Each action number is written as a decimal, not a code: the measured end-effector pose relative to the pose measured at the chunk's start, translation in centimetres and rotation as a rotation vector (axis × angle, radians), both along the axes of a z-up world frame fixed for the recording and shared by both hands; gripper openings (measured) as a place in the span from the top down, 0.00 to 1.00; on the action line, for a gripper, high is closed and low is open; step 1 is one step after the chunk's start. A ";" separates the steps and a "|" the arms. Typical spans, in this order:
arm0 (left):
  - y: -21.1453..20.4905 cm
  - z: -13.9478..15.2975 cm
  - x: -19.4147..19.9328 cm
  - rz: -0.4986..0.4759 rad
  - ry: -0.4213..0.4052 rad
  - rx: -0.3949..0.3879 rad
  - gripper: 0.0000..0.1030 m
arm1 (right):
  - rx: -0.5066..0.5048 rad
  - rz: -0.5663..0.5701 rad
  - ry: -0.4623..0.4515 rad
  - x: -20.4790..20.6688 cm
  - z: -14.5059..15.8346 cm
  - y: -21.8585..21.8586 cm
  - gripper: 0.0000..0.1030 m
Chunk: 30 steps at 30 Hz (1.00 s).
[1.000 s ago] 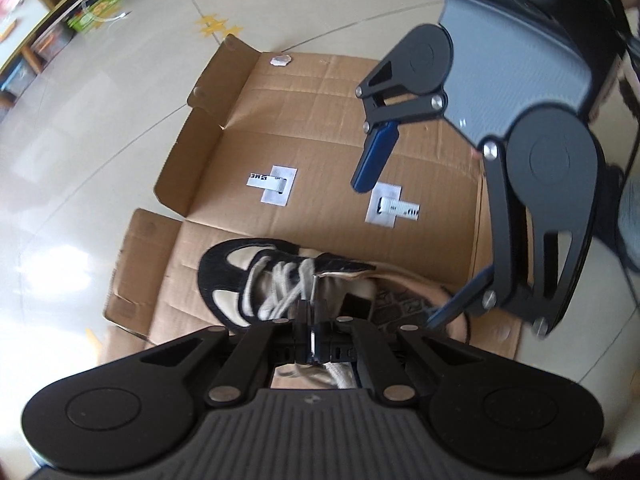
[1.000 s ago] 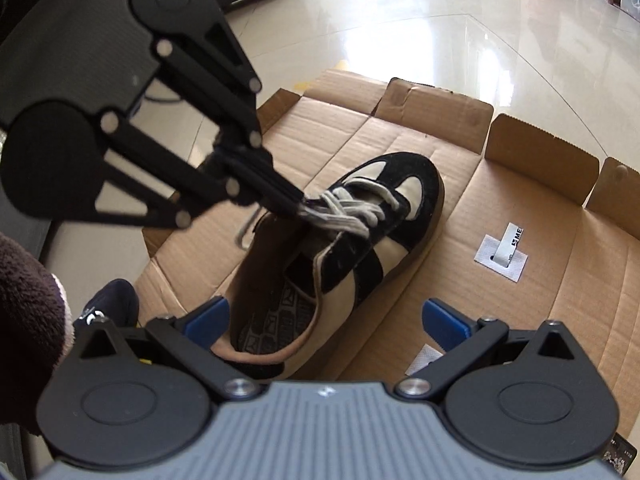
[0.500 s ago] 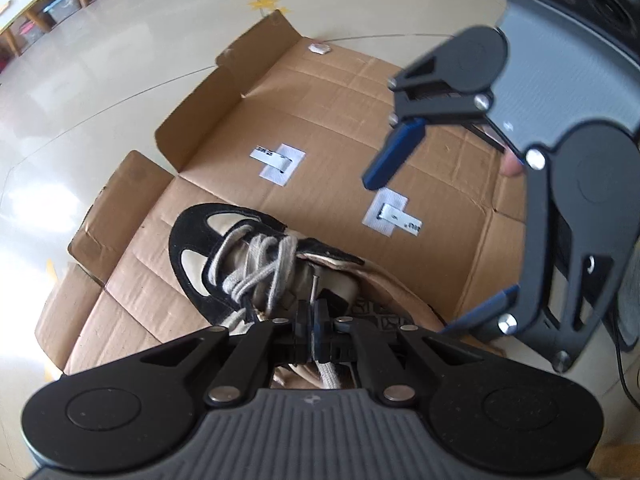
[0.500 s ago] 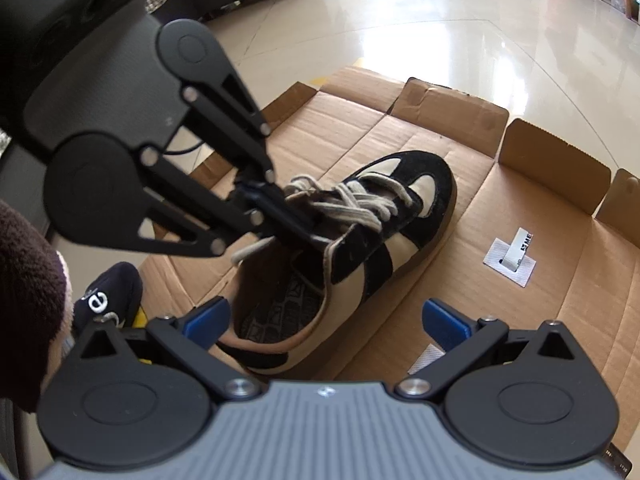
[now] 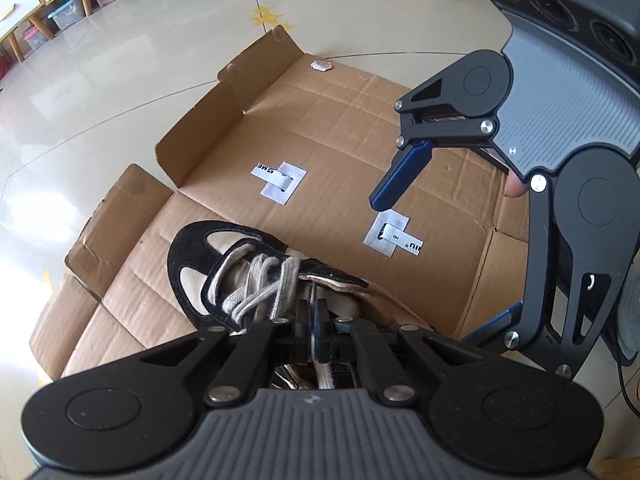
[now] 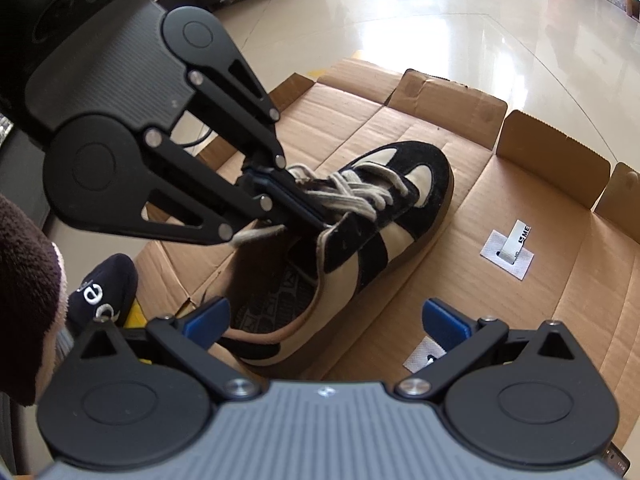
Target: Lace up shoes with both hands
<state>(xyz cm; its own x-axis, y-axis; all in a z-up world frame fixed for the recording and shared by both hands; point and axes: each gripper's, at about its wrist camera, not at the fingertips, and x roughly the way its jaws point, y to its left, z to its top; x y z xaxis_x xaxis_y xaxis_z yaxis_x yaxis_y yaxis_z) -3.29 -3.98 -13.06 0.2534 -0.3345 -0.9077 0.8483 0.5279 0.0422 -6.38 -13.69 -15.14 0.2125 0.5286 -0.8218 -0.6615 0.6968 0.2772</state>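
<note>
A black and cream sneaker [image 6: 360, 232] with pale grey laces [image 6: 360, 196] lies on flattened cardboard [image 6: 520, 320], toe pointing away. My left gripper [image 5: 312, 320] is shut on a lace end [image 5: 324, 376] just above the shoe's tongue; from the right wrist view that gripper [image 6: 304, 210] pinches the lace [image 6: 256, 236] at the top eyelets. My right gripper [image 6: 326, 318] hangs open above the heel, its blue pads [image 6: 444, 318] wide apart and holding nothing. In the left wrist view the right gripper [image 5: 440, 264] hovers to the shoe's right.
Two white stickers [image 5: 280, 180] [image 5: 392, 236] sit on the cardboard [image 5: 340, 120], whose flaps [image 5: 192, 144] stand up at the edges. Glossy tile floor [image 5: 100, 80] surrounds it. A dark slipper [image 6: 100, 292] and a brown fuzzy sleeve [image 6: 24, 312] are at the left. Low shelves [image 5: 48, 8] line the far wall.
My left gripper has kept its hold on the lace and drawn it back over the tongue. The right gripper stayed open and shifted slightly over the heel.
</note>
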 end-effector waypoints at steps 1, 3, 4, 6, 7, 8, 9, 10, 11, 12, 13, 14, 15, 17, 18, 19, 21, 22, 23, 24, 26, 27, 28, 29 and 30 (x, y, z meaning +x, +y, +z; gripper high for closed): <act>0.1 0.0 0.0 0.001 -0.004 -0.006 1.00 | 0.000 0.000 0.001 0.0 0.0 0.0 0.00; 0.3 0.0 -0.1 0.004 -0.008 -0.016 1.00 | -0.002 0.001 0.001 0.0 -0.1 0.0 0.00; 0.3 0.0 -0.1 0.006 -0.009 -0.020 1.00 | -0.004 0.001 0.002 0.0 -0.1 0.0 0.00; 0.4 -0.1 -0.2 0.012 -0.013 -0.028 1.00 | -0.005 -0.001 0.002 0.0 -0.1 0.0 0.00; 0.4 -0.2 -0.2 0.015 -0.013 -0.031 1.00 | -0.006 -0.002 0.001 0.0 -0.1 -0.1 0.00; 0.5 -0.3 -0.2 0.018 -0.013 -0.033 1.00 | -0.005 -0.003 0.000 0.0 -0.1 -0.1 0.00; 0.5 -0.5 -0.2 0.021 -0.012 -0.035 1.00 | -0.002 -0.004 -0.002 0.0 0.0 -0.1 0.00; 0.5 -0.6 -0.2 0.024 -0.012 -0.038 1.00 | 0.004 -0.009 -0.009 0.0 0.0 -0.1 0.00; 0.6 -0.6 -0.3 0.026 -0.013 -0.041 1.00 | 0.011 -0.015 -0.022 0.0 0.1 -0.1 0.00; 0.6 -0.6 -0.3 0.028 -0.013 -0.043 1.00 | 0.018 -0.020 -0.035 0.0 0.3 0.0 0.01; 0.7 -0.6 -0.3 0.031 -0.014 -0.046 1.00 | 0.020 -0.027 -0.056 0.1 0.4 0.1 0.04; 0.7 -0.6 -0.4 0.033 -0.014 -0.049 1.00 | 0.018 -0.030 -0.065 0.1 0.5 0.3 0.19; 0.8 -0.6 -0.4 0.035 -0.015 -0.051 1.00 | 0.008 -0.043 -0.075 0.3 0.6 0.6 0.37; 0.8 -0.6 -0.5 0.039 -0.016 -0.057 1.00 | 0.000 -0.054 -0.075 0.6 0.8 1.0 0.54; 0.9 -0.6 -0.5 0.042 -0.016 -0.059 1.00 | -0.002 -0.056 -0.076 0.7 0.8 1.2 0.64; 0.9 -0.6 -0.5 0.044 -0.017 -0.063 1.00 | -0.005 -0.055 -0.083 0.8 0.9 1.3 0.69; 1.0 -0.6 -0.6 0.052 -0.018 -0.074 1.00 | -0.011 -0.055 -0.105 0.7 1.1 1.5 0.82; 1.1 -0.6 -0.7 0.055 -0.017 -0.081 1.00 | -0.007 -0.053 -0.104 0.7 1.2 1.5 0.82; 1.3 -0.7 -0.7 0.061 -0.018 -0.093 1.00 | -0.008 -0.058 -0.102 0.7 1.2 1.5 0.83; 1.4 -0.8 -0.7 0.063 -0.017 -0.100 1.00 | -0.001 -0.070 -0.094 0.8 1.2 1.4 0.85; 1.7 -1.0 -0.8 0.071 -0.019 -0.125 1.00 | 0.046 -0.132 -0.035 1.3 1.2 0.5 0.87; 1.8 -1.0 -0.8 0.075 -0.020 -0.134 1.00 | 0.076 -0.170 0.006 1.7 1.2 -0.1 0.88; 2.0 -1.1 -0.8 0.085 -0.023 -0.151 1.00 | 0.131 -0.231 0.080 2.4 0.9 -1.2 0.88; 2.1 -1.1 -0.9 0.094 -0.025 -0.164 1.00 | 0.167 -0.266 0.128 2.7 0.6 -1.9 0.88; 2.1 -1.1 -0.9 0.098 -0.026 -0.173 1.00 | 0.204 -0.303 0.179 3.0 0.1 -2.8 0.89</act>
